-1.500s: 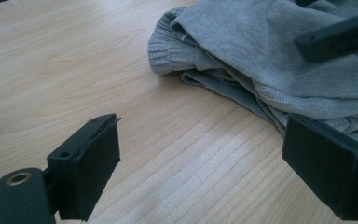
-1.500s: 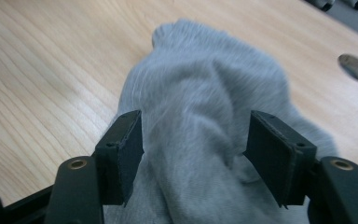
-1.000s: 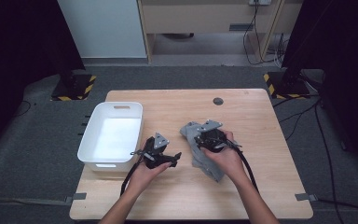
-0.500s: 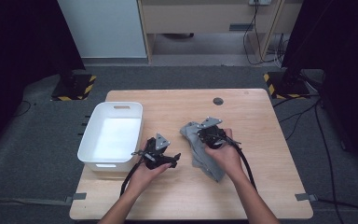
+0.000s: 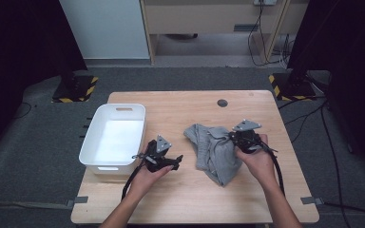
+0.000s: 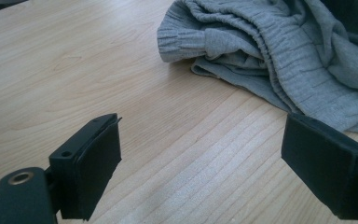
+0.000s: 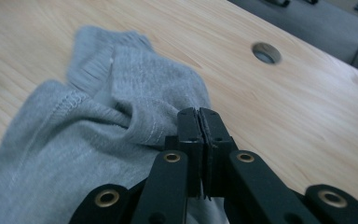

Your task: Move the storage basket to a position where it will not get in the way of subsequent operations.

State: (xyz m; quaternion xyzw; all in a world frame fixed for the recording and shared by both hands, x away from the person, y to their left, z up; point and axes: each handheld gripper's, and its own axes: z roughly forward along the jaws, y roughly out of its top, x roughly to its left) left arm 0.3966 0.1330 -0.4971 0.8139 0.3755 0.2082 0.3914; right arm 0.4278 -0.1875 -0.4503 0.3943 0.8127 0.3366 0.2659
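A dark grey carpeted floor surrounds the pale wooden table, which has a round cable hole near its far edge. Behind it stand a light wooden cabinet and a white panel, with 2 black stands on yellow-and-black striped bases at the far corners.

Compared with a second ago, the right gripper has shifted toward the right side of the table, dragging the crumpled grey ribbed knit garment with it, so the cloth now lies more spread out. Its jaws have just been closing and now meet tight, with a fold of the garment pinched between them, as the right gripper view shows. The left gripper has kept its place.

The white rectangular plastic bin sits at the table's left, with nothing visible inside.

The left gripper's jaws stand wide apart over bare wood, holding nothing, the garment just beyond them.
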